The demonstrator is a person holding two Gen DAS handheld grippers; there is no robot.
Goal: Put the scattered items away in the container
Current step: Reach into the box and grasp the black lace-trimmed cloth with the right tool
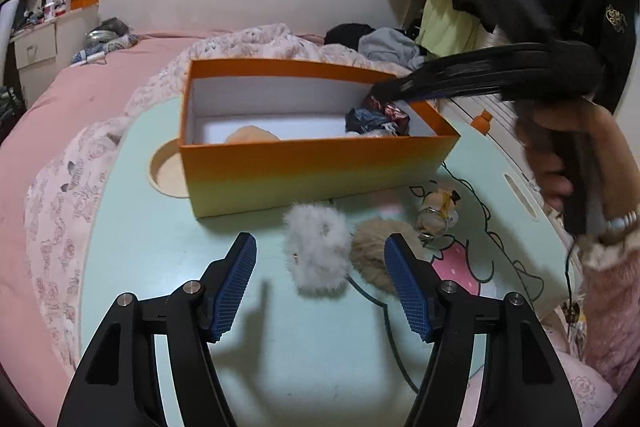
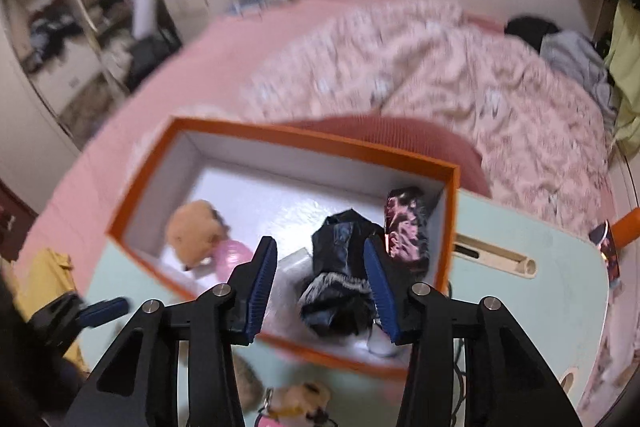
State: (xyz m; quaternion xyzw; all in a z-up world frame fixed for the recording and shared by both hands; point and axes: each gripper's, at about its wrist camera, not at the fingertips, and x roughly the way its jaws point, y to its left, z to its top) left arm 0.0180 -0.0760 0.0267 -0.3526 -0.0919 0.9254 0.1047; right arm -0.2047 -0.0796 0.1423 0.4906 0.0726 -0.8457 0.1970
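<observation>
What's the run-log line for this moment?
left gripper: open, near white pompom | right gripper: open over box | brown pompom, keychain: still on table

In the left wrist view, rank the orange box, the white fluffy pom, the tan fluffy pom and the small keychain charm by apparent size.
1. Orange box, by far the largest.
2. White fluffy pom and tan fluffy pom: unsure, since the left gripper's finger hides part of the tan one.
3. Small keychain charm, smallest, though it lies slightly farther back.
</observation>
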